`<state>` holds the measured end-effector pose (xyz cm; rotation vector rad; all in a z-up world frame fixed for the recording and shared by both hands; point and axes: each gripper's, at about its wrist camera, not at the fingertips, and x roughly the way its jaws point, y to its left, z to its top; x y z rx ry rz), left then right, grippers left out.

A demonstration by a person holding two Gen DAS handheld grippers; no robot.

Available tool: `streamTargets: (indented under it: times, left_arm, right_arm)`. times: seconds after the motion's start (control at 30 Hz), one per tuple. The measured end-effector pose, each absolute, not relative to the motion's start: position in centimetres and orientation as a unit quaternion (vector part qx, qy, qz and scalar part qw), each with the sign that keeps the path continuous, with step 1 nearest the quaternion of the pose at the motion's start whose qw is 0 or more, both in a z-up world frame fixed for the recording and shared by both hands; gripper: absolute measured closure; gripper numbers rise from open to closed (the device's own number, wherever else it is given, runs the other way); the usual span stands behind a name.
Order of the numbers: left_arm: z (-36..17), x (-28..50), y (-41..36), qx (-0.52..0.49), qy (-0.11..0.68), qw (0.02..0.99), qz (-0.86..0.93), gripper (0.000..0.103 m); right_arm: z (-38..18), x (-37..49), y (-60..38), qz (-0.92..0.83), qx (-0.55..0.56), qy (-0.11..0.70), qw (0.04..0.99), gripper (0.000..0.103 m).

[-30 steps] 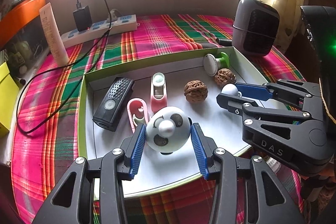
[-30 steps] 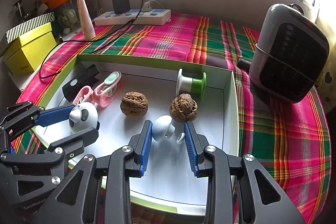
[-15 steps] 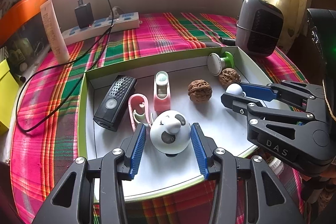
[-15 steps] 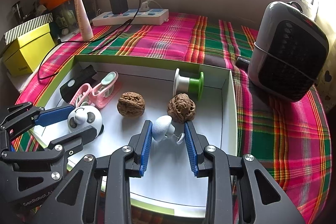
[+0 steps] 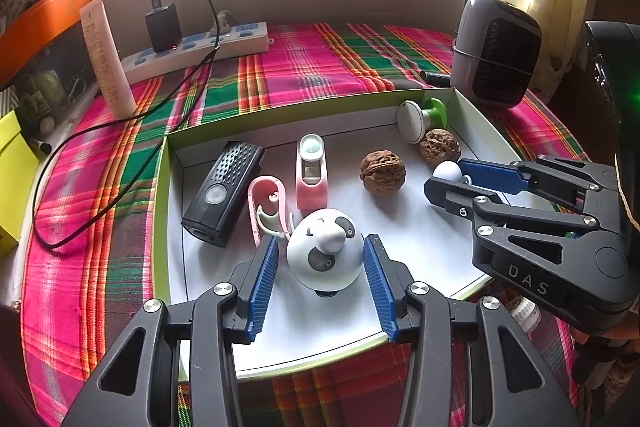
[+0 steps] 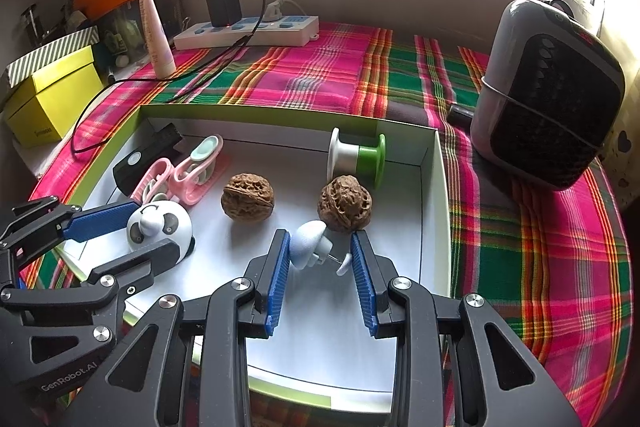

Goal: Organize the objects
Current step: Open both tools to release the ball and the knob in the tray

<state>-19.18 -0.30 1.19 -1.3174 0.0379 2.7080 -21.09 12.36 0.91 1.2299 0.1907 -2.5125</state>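
Observation:
A white tray with a green rim (image 5: 280, 111) lies on a plaid cloth. My left gripper (image 5: 322, 239) is shut on a round panda toy (image 5: 324, 253) over the tray's near left part. The right wrist view shows the same panda toy (image 6: 160, 227) in the left gripper (image 6: 156, 227). My right gripper (image 6: 320, 233) is shut on a small white mushroom-shaped piece (image 6: 306, 243) with a metal pin, just in front of a walnut (image 6: 345, 203). A second walnut (image 6: 248, 197) sits left of it.
Also in the tray are a green-and-white spool (image 6: 356, 157), two pink clips (image 5: 311, 171) (image 5: 267, 207) and a black device (image 5: 224, 187). A grey heater (image 6: 548, 107) stands right of the tray. A power strip (image 6: 248, 31), a tube (image 5: 106, 59) and a yellow box (image 6: 52, 95) lie behind and to the left.
The panda toy has turned a little between the left pads, its snout now pointing more up and right. Both grippers have stayed nearly still.

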Motion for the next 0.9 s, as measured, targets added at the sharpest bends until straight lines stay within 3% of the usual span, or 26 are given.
streamTargets:
  times: [0.2,0.37,0.9]
  left_arm:
    - [1.4,-18.9,-0.4,-0.435,0.012,0.065,0.898,0.06]
    - [1.8,-18.4,-0.3,-0.429,0.016,0.067,0.901,0.06]
    - [2.8,-16.6,-0.8,-0.42,0.006,0.062,0.905,0.06]
  right_arm:
    - [0.9,-20.8,12.4,-0.882,0.435,0.06,0.17,0.069]
    - [1.1,-20.5,12.5,-0.883,0.433,0.06,0.17,0.058]
    - [2.4,-19.2,13.1,-0.89,0.424,0.051,0.161,0.058]
